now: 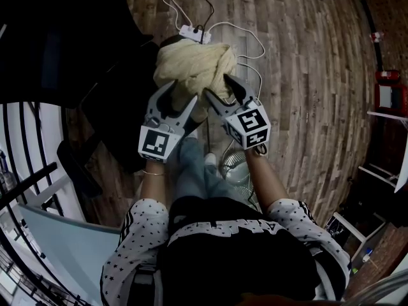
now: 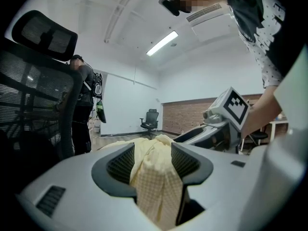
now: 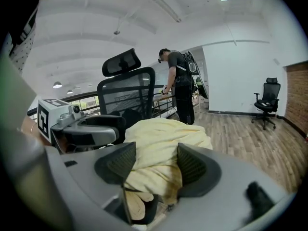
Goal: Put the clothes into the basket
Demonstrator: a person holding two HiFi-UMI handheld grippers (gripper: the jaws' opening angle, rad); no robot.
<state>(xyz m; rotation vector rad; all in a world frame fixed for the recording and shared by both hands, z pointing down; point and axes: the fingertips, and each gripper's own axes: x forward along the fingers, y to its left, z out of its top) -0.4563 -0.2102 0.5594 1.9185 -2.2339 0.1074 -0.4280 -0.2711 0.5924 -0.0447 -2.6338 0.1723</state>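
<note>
Left gripper (image 1: 180, 104): in its own view the jaws stand a moderate way apart, clamped on a fold of the yellow cloth (image 2: 156, 177). The fold fills the gap between the ribbed pads (image 2: 120, 163) and hangs down past them.

Right gripper (image 1: 221, 91): its own view shows the jaws at about the same width, closed on the same cloth (image 3: 163, 148). The bulk of the bundle is heaped beyond the pads (image 3: 192, 165), and a smaller fold drops below them.

Location of the cloth (image 1: 194, 65): I see it in the head view as one bunched mass held off the wooden floor (image 1: 306, 75), in front of the person's legs. The grippers grip its near edge side by side. A white power strip (image 1: 194, 34) lies on the floor just past it.

View differences: the head view alone shows the floor, the power strip and both grippers together. The left gripper view shows the cloth's checked weave and the right gripper's marker cube (image 2: 231, 107). The right gripper view shows a black mesh chair (image 3: 127, 90) behind the bundle and a person (image 3: 178, 85) standing at a railing.
</note>
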